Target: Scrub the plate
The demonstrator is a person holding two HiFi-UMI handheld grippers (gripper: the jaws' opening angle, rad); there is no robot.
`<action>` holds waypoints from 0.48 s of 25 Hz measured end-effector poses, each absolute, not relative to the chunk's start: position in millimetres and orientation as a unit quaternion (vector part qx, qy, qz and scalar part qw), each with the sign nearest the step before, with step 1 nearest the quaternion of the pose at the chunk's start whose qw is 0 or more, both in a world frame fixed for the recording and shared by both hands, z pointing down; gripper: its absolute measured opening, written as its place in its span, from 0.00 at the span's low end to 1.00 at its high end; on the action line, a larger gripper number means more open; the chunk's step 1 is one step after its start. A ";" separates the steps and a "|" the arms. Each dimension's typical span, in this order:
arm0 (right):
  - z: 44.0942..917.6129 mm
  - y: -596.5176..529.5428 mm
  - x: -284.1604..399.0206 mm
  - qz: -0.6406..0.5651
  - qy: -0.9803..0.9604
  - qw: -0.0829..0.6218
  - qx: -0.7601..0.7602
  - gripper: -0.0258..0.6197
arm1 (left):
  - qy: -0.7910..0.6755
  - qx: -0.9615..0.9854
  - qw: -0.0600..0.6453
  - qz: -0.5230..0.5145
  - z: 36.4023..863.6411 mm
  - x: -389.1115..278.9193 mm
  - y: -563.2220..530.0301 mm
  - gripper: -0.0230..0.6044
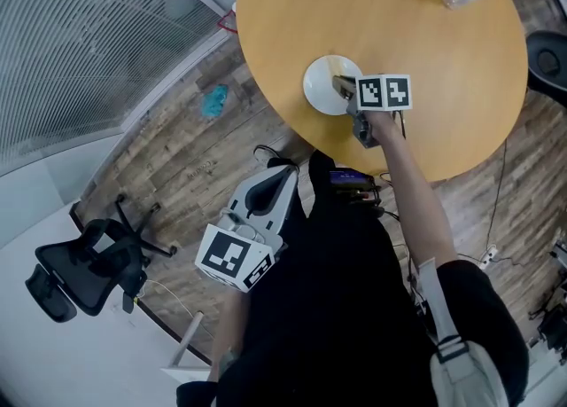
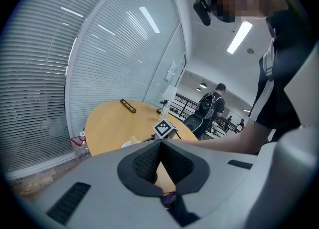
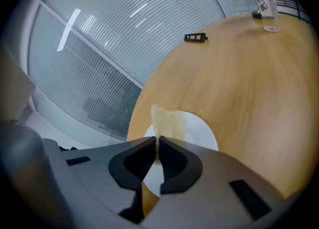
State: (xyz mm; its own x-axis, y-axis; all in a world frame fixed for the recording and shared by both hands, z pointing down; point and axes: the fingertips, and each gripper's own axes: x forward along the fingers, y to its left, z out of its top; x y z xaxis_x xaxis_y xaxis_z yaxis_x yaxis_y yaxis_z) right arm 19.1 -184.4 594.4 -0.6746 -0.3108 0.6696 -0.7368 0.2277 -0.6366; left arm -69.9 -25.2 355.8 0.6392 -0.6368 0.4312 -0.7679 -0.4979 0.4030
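Nearest the body, the left gripper (image 2: 160, 143) is hanging low by the person's waist, off the table edge, its jaws pressing together with nothing between them; it is taking no part in the work. Just beyond, the right gripper (image 3: 158, 145) is reaching out over the near edge of the round wooden table (image 1: 425, 59), its jaws pinching the lower edge of a thin yellowish sponge (image 3: 167, 122) that is standing up past the tips. The sponge is lying over the left part of the white plate (image 3: 202, 129), which is sitting on the table close to the near rim; whether the sponge is pressing on the plate or hovering just above it cannot be told. By my reading the scrubbing step is under way or just beginning. The next move is likely calling for the sponge to be kept flat against the plate and swept across its bare right side, with light pressure, since nothing is steadying the plate and it could slide. Farther off, a small black object (image 3: 195, 37) and a clear bottle (image 3: 262, 1) are resting well apart near the far edge.
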 end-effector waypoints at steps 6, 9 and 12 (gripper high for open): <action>587.7 -181.3 39.0 0.517 -0.752 0.189 0.362 0.09 | -0.406 0.860 0.286 0.114 355.3 -67.4 -23.4 0.05; 588.2 -182.1 38.7 0.505 -0.760 0.195 0.359 0.09 | -0.407 0.860 0.285 0.113 355.1 -66.7 -22.4 0.05; 590.8 -183.0 30.4 0.501 -0.764 0.206 0.350 0.09 | -0.409 0.859 0.285 0.113 354.6 -67.5 -22.6 0.05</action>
State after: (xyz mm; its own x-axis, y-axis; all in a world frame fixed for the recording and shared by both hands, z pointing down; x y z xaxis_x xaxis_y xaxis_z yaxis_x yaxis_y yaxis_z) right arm 30.4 -183.0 590.8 -0.6702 -0.3294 0.6651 -0.7413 0.2532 -0.6216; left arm -67.5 -22.6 354.6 0.6392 -0.6393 0.4276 -0.7681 -0.5028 0.3965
